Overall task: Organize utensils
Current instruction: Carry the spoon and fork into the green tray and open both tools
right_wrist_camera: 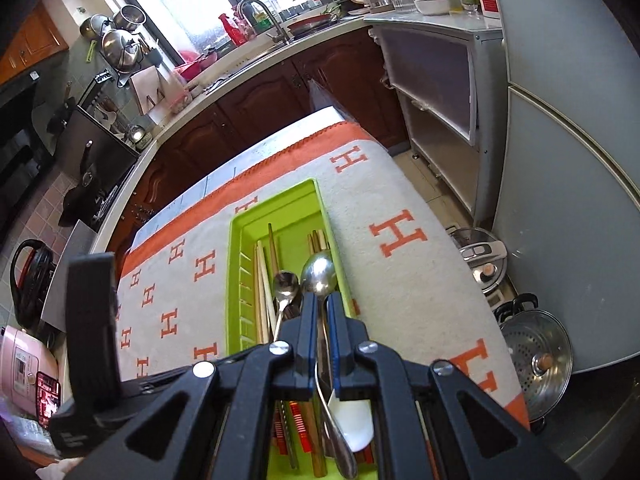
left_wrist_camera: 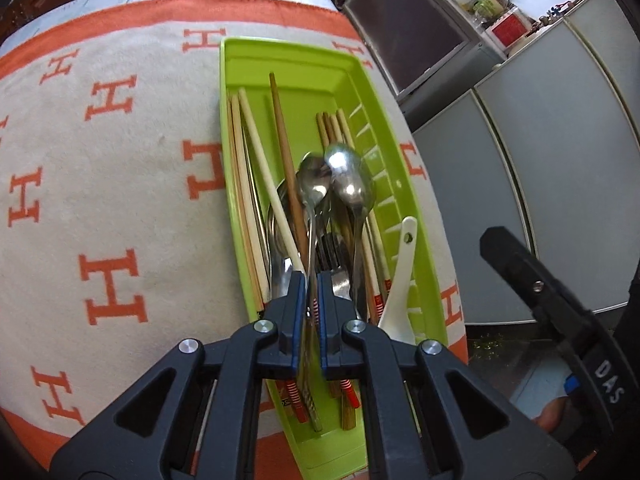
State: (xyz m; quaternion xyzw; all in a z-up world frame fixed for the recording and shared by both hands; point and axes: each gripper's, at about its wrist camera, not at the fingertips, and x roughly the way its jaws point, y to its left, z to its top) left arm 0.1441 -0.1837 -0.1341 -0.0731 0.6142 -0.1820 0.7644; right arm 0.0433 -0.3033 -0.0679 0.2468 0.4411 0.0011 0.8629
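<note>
Green tray (left_wrist_camera: 404, 184) lengthwise on bench cloth (left_wrist_camera: 120, 184), utensils parallel. Left claw (left_wrist_camera: 308, 280) clamped on small spoon (left_wrist_camera: 314, 184); right claw (right_wrist_camera: 323, 300) nipping large spoon (right_wrist_camera: 319, 274) handle, both for sorting.

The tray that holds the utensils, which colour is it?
Lime green tray, clearest in the left wrist view.

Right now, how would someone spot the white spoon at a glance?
Find the green tray on the H-patterned cloth. Along its slotted side wall lies the white spoon. It is the only white one, with a hole in its handle; the other spoons are shiny metal.
</note>
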